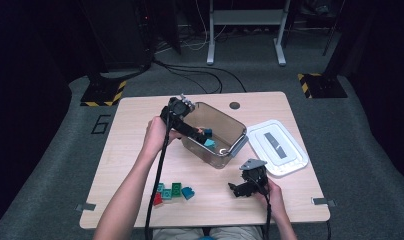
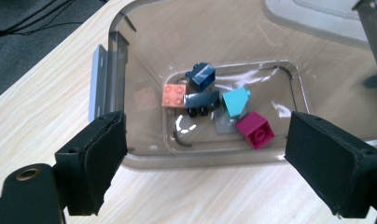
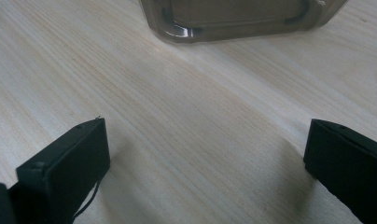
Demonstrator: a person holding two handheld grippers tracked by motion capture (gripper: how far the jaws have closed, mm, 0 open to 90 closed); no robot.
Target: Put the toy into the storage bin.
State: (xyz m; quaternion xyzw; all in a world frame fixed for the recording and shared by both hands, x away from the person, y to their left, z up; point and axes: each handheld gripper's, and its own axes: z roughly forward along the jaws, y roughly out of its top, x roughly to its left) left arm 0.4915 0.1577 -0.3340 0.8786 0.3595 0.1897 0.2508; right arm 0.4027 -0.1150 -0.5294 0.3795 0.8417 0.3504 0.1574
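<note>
one clear bin (image 1: 225, 150) on the table (image 1: 140, 115), tipped toward my left side. inside it, counted from the left gripper view: five bricks on the bin floor, one dark blue brick (image 2: 201, 76), one orange brick (image 2: 173, 95), one black piece (image 2: 202, 101), one teal brick (image 2: 236, 102), one magenta brick (image 2: 255, 130); the orange, black and dark blue ones touch, teal and magenta sit just beside each other. a grey flat piece under the teal one, cannot tell what.

loose pile (image 1: 173, 191) near the table's front edge: i count about four bricks, greens, a teal and a red, exact number unclear.

one white lid (image 1: 277, 147) beside the bin, to its right.

writing: a "6" marked on the floor (image 1: 100, 123) left of the table. no brand readable.

my left gripper (image 1: 187, 120) is at the bin's rim, pointing into it, jaws spread, nothing between them. my right gripper (image 1: 245, 186) rests low over bare table in front of the bin, jaws spread, empty.
</note>
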